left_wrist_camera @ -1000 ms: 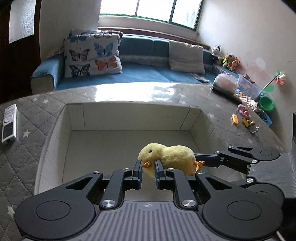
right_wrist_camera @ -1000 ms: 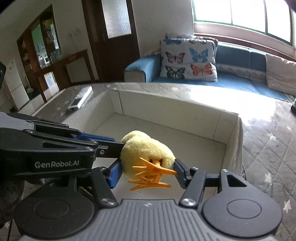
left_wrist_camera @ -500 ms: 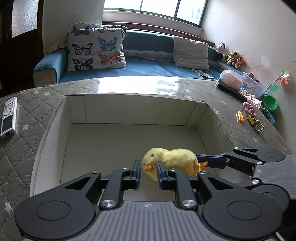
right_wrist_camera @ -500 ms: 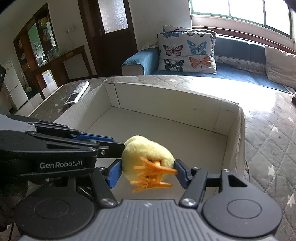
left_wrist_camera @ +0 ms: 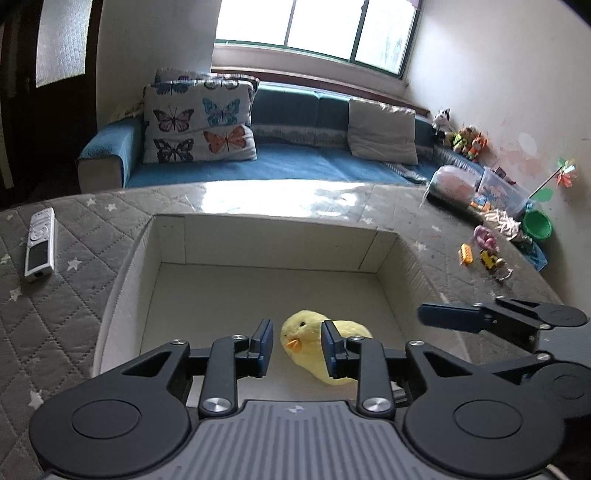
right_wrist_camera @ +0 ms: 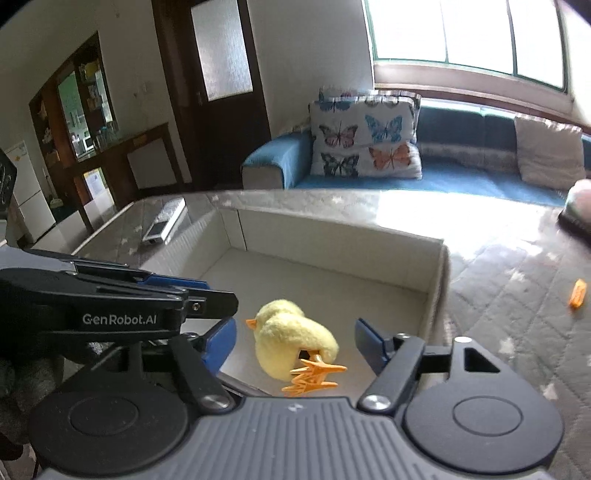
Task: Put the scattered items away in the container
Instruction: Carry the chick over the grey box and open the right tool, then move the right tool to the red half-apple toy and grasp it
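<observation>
Both tongs have spread wide, dropping the plush chick (left_wrist_camera: 314,341) into the box (left_wrist_camera: 122,273).

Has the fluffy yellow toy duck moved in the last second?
Yes. The fluffy yellow toy duck has dropped out of both grippers' grip onto the floor of the white box, near its front; before, it was held above that floor.

I see a blue sofa (left_wrist_camera: 280,166) under the window (left_wrist_camera: 314,29), with a butterfly-print cushion (left_wrist_camera: 199,127) at its left end and a plain grey cushion (left_wrist_camera: 382,131) further right — stuffed animals (left_wrist_camera: 467,142) crowd the far corner. A remote control (left_wrist_camera: 40,243) lies on the quilted table cover (left_wrist_camera: 55,306). From the right wrist view, a dark wooden door (right_wrist_camera: 221,92) and a white fridge (right_wrist_camera: 29,192) show.
</observation>
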The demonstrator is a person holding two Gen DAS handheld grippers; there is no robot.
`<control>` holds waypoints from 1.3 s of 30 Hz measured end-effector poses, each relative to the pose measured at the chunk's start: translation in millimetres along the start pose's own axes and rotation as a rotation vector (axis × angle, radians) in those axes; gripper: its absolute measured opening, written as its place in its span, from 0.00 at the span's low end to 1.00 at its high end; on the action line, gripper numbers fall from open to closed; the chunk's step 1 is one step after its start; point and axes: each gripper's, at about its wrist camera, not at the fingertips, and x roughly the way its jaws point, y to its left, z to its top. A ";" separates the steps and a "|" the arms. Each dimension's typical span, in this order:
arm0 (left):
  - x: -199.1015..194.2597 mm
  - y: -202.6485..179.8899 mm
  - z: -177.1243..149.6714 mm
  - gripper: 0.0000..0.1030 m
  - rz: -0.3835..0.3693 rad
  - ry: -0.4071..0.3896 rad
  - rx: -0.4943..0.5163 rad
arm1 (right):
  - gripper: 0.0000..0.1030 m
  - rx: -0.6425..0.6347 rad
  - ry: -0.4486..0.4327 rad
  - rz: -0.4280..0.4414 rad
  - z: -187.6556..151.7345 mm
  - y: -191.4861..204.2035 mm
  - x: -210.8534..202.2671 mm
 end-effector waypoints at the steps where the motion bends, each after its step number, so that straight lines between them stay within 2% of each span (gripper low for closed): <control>1: -5.2 -1.7 -1.6 0.31 -0.004 -0.009 0.002 | 0.72 -0.005 -0.012 -0.005 -0.5 0.0 -5.8; 12: -49.5 -32.5 -32.0 0.32 -0.041 -0.050 0.034 | 0.78 -0.015 -0.056 -0.027 -34.8 -1.9 -67.9; 14: -54.7 -41.7 -39.4 0.32 -0.058 -0.049 0.045 | 0.83 -0.015 -0.060 -0.029 -41.8 -2.5 -78.7; 24: -44.1 -93.8 -73.2 0.32 -0.172 0.034 0.111 | 0.87 -0.030 0.001 -0.094 -94.8 -16.6 -102.5; 32: -19.7 -114.2 -88.4 0.32 -0.225 0.113 0.117 | 0.85 0.007 0.048 -0.107 -129.3 -32.7 -104.5; 39: -5.7 -119.8 -92.5 0.32 -0.248 0.155 0.107 | 0.73 0.042 0.054 -0.075 -135.0 -39.3 -96.6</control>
